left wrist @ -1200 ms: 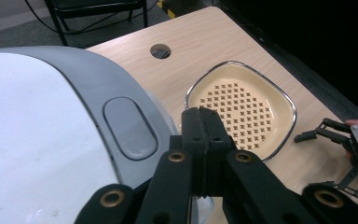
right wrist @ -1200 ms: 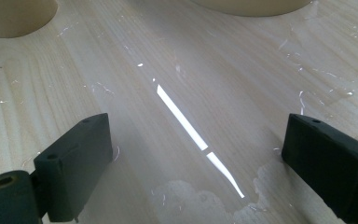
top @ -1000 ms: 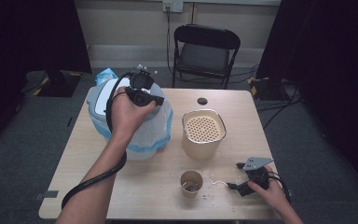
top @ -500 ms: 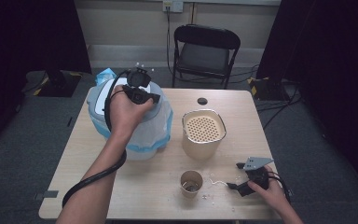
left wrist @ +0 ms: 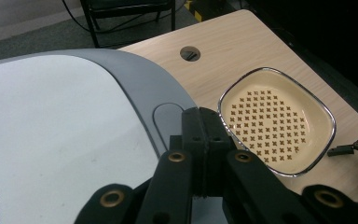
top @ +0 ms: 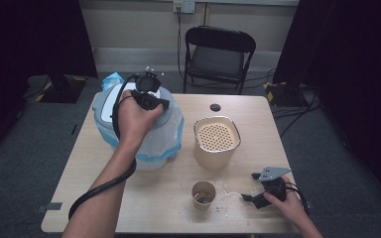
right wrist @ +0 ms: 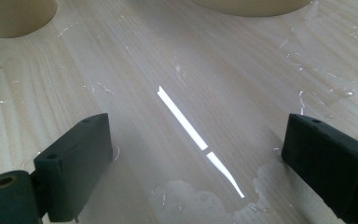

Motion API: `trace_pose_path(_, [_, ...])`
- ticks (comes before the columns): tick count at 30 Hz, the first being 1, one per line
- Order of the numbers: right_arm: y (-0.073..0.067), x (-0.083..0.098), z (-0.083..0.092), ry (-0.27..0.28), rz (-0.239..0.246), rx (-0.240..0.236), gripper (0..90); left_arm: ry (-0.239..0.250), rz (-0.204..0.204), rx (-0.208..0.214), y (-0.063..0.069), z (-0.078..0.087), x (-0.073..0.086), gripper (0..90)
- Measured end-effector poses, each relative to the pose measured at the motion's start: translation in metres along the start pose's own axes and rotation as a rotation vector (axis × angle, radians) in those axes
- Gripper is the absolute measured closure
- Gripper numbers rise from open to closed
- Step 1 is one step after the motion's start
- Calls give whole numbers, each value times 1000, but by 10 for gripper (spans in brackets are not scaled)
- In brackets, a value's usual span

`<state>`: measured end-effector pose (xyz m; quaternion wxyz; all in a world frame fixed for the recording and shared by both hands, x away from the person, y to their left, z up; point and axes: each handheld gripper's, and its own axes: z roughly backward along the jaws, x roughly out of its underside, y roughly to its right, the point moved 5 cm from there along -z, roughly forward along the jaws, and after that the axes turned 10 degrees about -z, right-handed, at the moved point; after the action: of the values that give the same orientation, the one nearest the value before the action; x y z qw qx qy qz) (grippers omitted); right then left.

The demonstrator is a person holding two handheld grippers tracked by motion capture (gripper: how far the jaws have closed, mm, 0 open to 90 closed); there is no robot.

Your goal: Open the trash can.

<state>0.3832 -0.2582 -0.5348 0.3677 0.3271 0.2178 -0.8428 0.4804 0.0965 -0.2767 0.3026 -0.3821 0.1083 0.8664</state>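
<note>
My left gripper (top: 150, 89) hovers over a white bin with a grey-rimmed lid (top: 104, 106) and a blue bag liner (top: 154, 148) at the table's left. In the left gripper view its jaws (left wrist: 204, 122) are shut with nothing between them, just above the oval button (left wrist: 168, 116) on the lid (left wrist: 51, 130). My right gripper (top: 250, 186) rests low on the table at the front right. Its jaws (right wrist: 196, 135) stand wide open around a glinting strip of clear film (right wrist: 182, 119) lying flat on the wood.
A beige container with a perforated insert (top: 217, 141) (left wrist: 275, 123) stands mid-table. A paper cup (top: 203, 195) sits near the front edge, with clear shreds (top: 225, 191) beside it. A cable hole (top: 215, 107) lies farther back. A black chair (top: 218, 54) stands behind the table.
</note>
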Motion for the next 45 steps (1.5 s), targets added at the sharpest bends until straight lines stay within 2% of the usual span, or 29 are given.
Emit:
trace_pose_path(11, [0,0,0,1,1,0,75,5,-2,-12,1,-2,0,900])
trace_pose_path(12, [0,0,0,1,1,0,75,-1,-14,-13,1,-2,0,900])
trace_pose_path(16, [0,0,0,1,1,0,75,-6,-17,-26,3,-3,-1,900])
trace_pose_path(20, [0,0,0,1,1,0,75,-2,-7,-22,4,-4,-1,900])
trace_pose_path(22, [0,0,0,1,1,0,75,-8,-17,-23,4,-4,-1,900])
trace_pose_path(30, [0,0,0,1,1,0,75,-5,-2,-20,2,-4,-2,900])
trace_pose_path(34, [0,0,0,1,1,0,75,4,19,-23,-1,-3,-1,900])
trace_pose_path(45, [0,0,0,1,2,0,75,-14,-6,-50,2,-5,-2,900])
